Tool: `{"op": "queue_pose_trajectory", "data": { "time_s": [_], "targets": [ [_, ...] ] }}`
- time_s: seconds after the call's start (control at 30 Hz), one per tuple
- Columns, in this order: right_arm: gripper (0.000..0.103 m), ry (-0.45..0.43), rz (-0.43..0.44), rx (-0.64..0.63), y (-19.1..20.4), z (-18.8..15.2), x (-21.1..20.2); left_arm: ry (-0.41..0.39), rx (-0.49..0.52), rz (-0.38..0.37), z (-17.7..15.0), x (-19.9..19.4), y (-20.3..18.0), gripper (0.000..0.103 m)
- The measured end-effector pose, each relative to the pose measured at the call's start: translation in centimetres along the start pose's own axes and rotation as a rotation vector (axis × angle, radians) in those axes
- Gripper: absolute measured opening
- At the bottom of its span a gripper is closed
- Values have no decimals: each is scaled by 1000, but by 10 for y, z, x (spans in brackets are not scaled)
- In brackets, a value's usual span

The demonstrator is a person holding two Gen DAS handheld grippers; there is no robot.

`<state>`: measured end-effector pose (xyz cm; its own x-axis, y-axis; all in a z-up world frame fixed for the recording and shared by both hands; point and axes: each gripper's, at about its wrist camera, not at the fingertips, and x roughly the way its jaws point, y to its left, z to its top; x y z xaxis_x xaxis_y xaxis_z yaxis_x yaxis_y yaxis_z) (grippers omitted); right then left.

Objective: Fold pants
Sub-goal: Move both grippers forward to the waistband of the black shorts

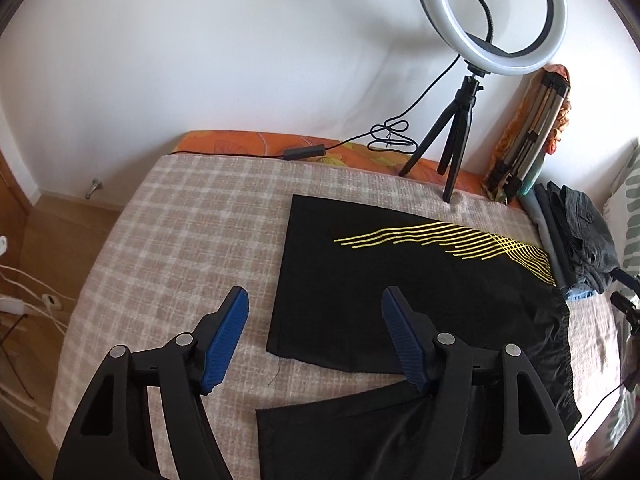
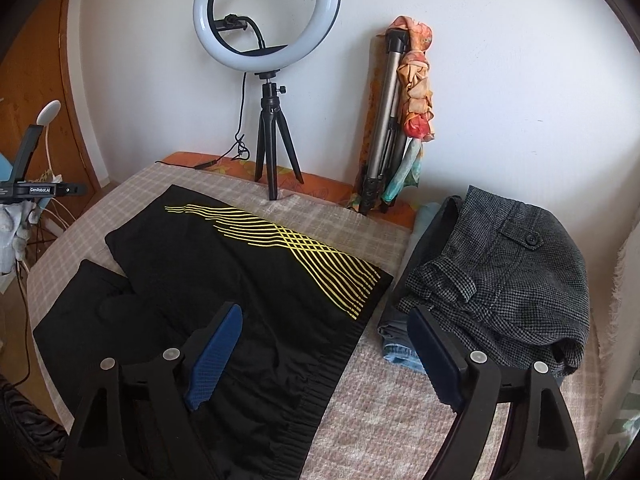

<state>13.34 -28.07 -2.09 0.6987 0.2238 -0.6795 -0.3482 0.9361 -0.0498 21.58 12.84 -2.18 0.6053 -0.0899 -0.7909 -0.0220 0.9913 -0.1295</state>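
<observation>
Black shorts-like pants [image 1: 400, 280] with yellow line print lie flat on the checked blanket [image 1: 180, 240], legs spread toward the left, elastic waistband at the right. My left gripper [image 1: 314, 300] is open and empty, hovering over the leg ends, between the far leg and the near leg [image 1: 340, 432]. In the right wrist view the pants [image 2: 240, 280] fill the middle. My right gripper [image 2: 324, 320] is open and empty above the waistband edge [image 2: 320, 412].
A ring light on a small black tripod [image 2: 276, 152] stands at the bed's far edge with its cable [image 1: 388, 136]. A folded tripod with a scarf [image 2: 392, 128] leans on the wall. Grey tweed pants [image 2: 508, 276] lie piled at the right. Floor and cables lie left [image 1: 24, 304].
</observation>
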Motion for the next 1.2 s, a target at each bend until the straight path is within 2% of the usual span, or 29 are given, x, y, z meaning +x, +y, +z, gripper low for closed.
{"op": "queue_pose_trajectory", "data": {
  "time_s": [0.23,0.37,0.47,0.63,0.83,1.07,1.17,1.2],
  "targets": [
    [83,115,53,-15,-13,31,64,61,-9,-14,31,56,1,68],
    [81,182,90,-42,-9,46,103,133,-41,-67,48,94,2,68],
    [81,224,113,-59,-3,55,131,129,-41,-34,60,115,1,68],
    [83,276,148,-78,5,68,170,149,-78,-21,77,152,10,68],
    [83,317,157,-57,-2,76,204,157,-122,-27,85,182,20,68],
    [84,355,171,-38,-13,77,231,178,-92,-24,79,199,19,68],
    [84,370,186,-48,-15,76,237,164,-50,-15,76,199,13,61],
    [84,374,185,-54,-15,76,239,156,-36,-7,74,198,11,51]
  ]
}}
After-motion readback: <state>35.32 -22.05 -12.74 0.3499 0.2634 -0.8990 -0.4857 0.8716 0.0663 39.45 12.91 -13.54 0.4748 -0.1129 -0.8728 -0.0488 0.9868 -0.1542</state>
